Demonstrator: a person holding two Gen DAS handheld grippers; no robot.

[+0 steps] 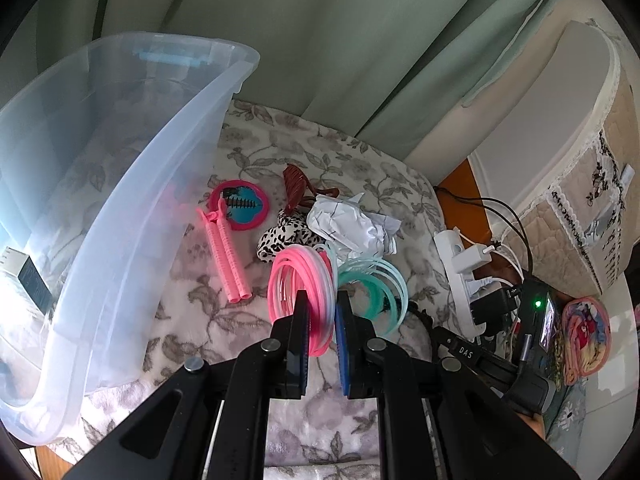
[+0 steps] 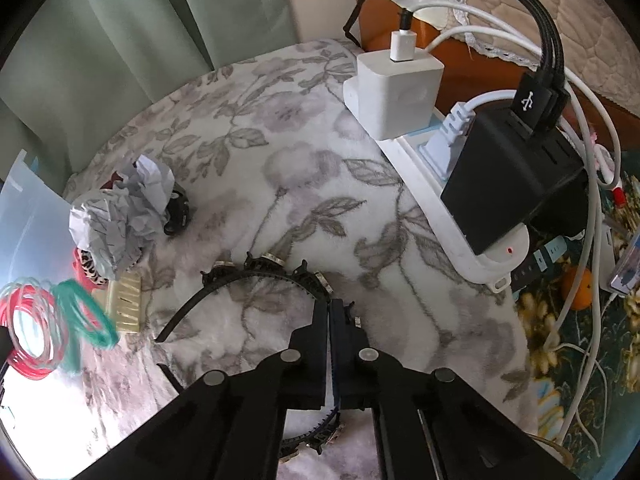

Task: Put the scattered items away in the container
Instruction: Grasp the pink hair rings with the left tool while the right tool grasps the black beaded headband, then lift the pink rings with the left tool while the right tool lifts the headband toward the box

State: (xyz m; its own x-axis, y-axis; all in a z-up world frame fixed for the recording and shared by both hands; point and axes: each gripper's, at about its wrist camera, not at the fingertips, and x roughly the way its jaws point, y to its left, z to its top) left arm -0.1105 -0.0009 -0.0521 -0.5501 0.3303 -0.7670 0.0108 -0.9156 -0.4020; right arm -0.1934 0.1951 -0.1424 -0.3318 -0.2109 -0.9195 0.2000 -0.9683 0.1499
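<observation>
Clamping black headband [image 2: 256,276] between right jaws (fully shut).

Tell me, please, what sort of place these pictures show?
Probably a bedroom at home: green curtains hang behind a floral fleece blanket, a quilted lace-trimmed cover sits to one side, and a crowded power strip lies at the blanket's edge.

Bedside clutter beyond the blanket

A white power strip [image 2: 436,184] at 2 o'clock carries a white charger [image 2: 394,92] and black adapter [image 2: 508,188]; green curtain [image 1: 320,40] hangs at 12; an orange [image 2: 576,286] lies at 3.
</observation>
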